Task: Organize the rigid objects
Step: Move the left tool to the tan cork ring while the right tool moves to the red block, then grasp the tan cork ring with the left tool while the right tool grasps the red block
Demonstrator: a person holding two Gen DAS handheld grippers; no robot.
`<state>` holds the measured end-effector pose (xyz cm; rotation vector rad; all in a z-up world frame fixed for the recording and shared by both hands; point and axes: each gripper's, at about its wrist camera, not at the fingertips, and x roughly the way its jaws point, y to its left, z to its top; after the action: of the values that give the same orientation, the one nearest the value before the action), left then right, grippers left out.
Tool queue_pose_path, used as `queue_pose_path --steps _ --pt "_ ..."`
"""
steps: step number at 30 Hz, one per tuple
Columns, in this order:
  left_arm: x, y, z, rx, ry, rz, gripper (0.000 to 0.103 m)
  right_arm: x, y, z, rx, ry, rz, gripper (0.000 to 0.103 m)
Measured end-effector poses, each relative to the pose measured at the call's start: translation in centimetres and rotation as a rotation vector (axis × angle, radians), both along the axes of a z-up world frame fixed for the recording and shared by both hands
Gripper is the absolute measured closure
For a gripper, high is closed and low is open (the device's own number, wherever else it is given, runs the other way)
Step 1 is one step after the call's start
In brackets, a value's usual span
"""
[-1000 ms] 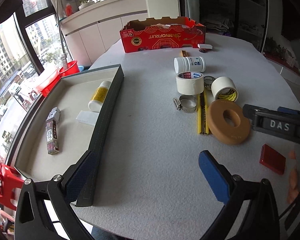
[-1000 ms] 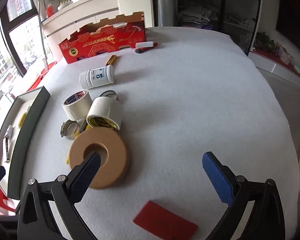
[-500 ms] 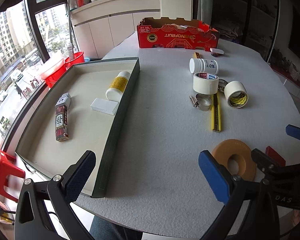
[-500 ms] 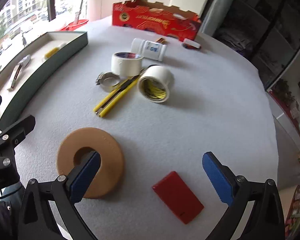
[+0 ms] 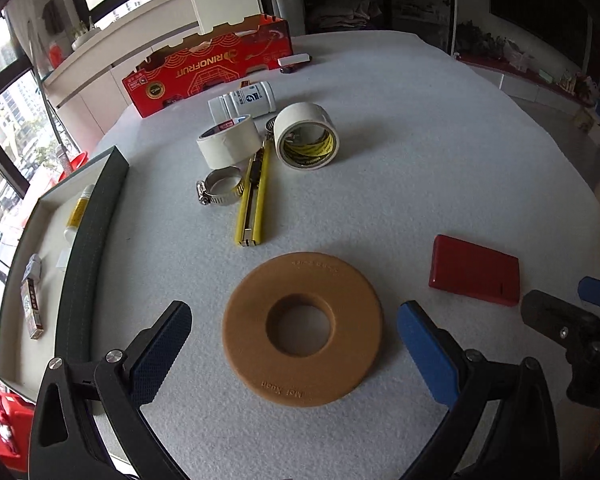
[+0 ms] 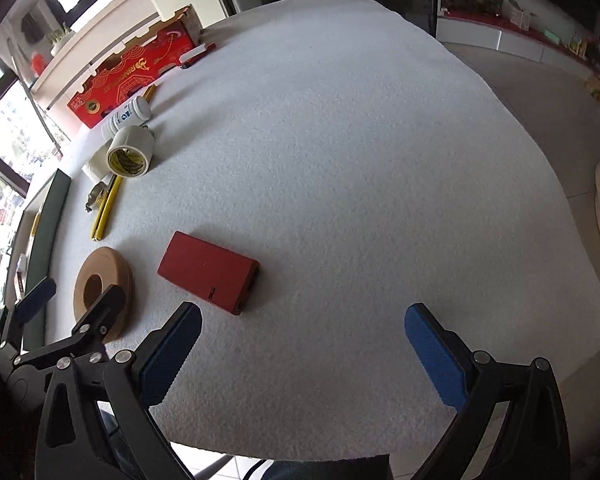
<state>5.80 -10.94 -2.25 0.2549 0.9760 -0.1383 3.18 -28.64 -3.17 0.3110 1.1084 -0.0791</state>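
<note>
A tan ring [image 5: 302,349] lies flat on the white table, between the blue pads of my open left gripper [image 5: 296,356]; it also shows in the right wrist view [image 6: 102,292]. A red flat box [image 5: 474,269] lies to its right, and shows in the right wrist view [image 6: 208,271] just ahead of my open, empty right gripper [image 6: 302,356]. Beyond the ring lie a yellow utility knife [image 5: 253,196], a hose clamp [image 5: 221,187], two tape rolls [image 5: 306,136] [image 5: 228,142] and a white bottle [image 5: 244,102].
A grey-walled tray [image 5: 90,248] at the left holds a yellow-labelled tube [image 5: 78,214] and a small dark box [image 5: 31,306]. A red carton [image 5: 212,70] stands at the back. The table's front edge [image 6: 284,454] is close below the right gripper.
My left gripper has swung right, from facing the tray to straddling the tan ring. My right gripper has shifted right, off the ring and toward the red box.
</note>
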Motion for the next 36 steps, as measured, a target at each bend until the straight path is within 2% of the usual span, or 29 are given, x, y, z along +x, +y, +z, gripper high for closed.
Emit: queue_pose_path --steps 2,5,8,11,16,19,22,23,31,36 --pt "0.3 0.1 -0.9 0.016 0.011 0.012 0.000 0.0 0.5 0.0 0.014 0.001 0.001 0.001" --pt "0.9 1.2 -1.2 -0.034 -0.002 0.018 0.000 0.2 1.1 -0.4 0.034 0.014 -0.041 0.001" --pt "1.4 2.2 -1.4 -0.017 -0.047 0.027 0.000 1.1 1.7 -0.5 0.008 0.062 -0.105 0.001" --pt "1.7 3.4 -1.3 -0.007 -0.067 0.040 0.000 2.5 2.5 -0.5 0.039 0.086 -0.147 0.001" --pt "1.9 5.5 -1.4 -0.055 -0.055 0.078 0.000 4.6 5.1 -0.4 0.041 0.103 -0.216 0.001" --pt "1.8 6.4 -1.5 -0.098 -0.047 0.083 0.000 5.6 7.0 -0.7 -0.022 0.115 -0.206 0.001" --pt "2.1 7.2 -1.6 -0.166 -0.011 0.105 0.000 6.2 8.7 -1.2 -0.133 0.137 -0.174 0.000" --pt "2.0 7.0 -1.6 -0.153 -0.013 0.097 0.000 6.2 9.1 -1.3 -0.158 0.134 -0.164 0.000" --pt "1.8 7.0 -1.5 -0.156 -0.013 0.111 0.000 6.5 8.8 -1.2 -0.155 0.130 -0.172 0.000" --pt "2.1 6.9 -1.4 -0.150 0.018 0.118 0.003 6.2 9.4 -1.2 -0.176 0.089 -0.124 0.001"
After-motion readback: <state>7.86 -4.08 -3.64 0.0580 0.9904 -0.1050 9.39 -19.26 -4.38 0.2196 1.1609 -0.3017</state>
